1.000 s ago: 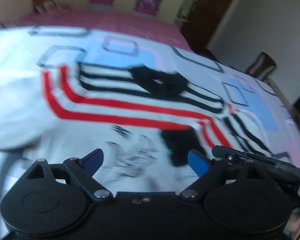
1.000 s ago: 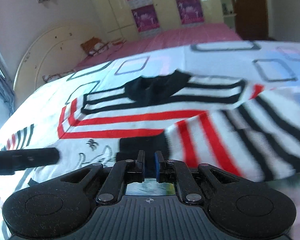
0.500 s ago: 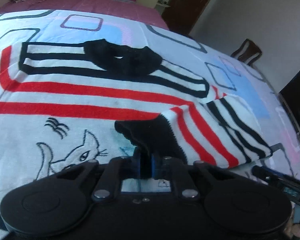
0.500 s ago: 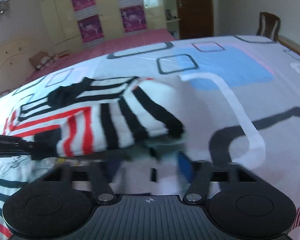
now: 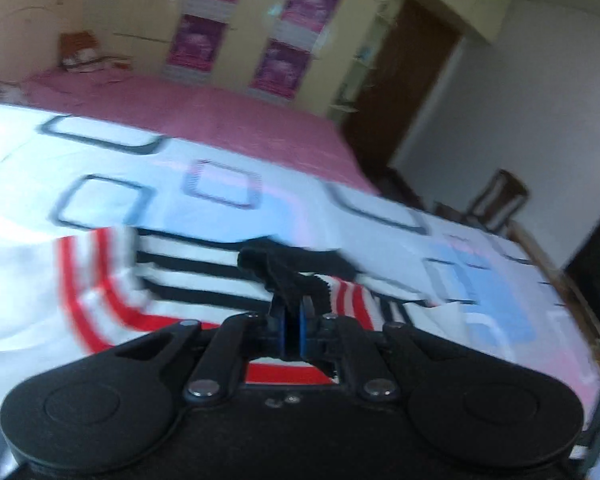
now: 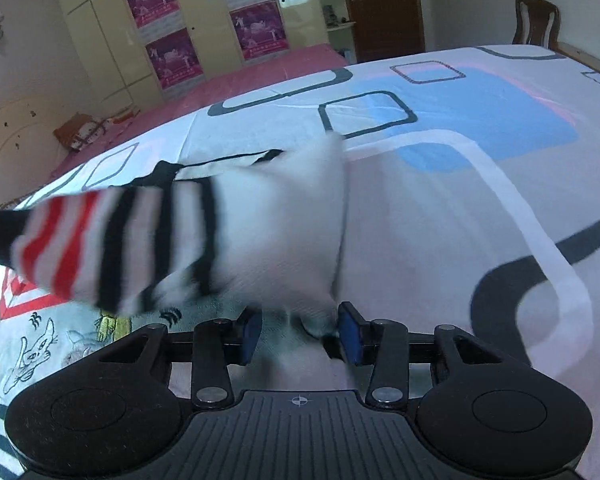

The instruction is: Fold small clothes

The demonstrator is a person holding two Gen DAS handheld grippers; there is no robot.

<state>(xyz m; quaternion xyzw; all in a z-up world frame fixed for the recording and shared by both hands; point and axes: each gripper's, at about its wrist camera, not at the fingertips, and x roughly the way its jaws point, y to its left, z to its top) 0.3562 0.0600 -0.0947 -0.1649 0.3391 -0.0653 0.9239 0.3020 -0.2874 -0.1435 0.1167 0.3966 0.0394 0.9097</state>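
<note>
Jaws of the left gripper (image 5: 293, 326) clamp the black cuff of the striped sweater (image 5: 188, 276); the right gripper's (image 6: 298, 336) jaws are closing around its white fabric, above the bed (image 6: 480, 184).

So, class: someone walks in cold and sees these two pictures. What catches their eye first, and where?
The striped sweater, red and black on white, fills the middle of the patterned bedspread. The left tool pinches its black cuff dead centre. The right tool is closing, white fabric between its blue pads.
</note>
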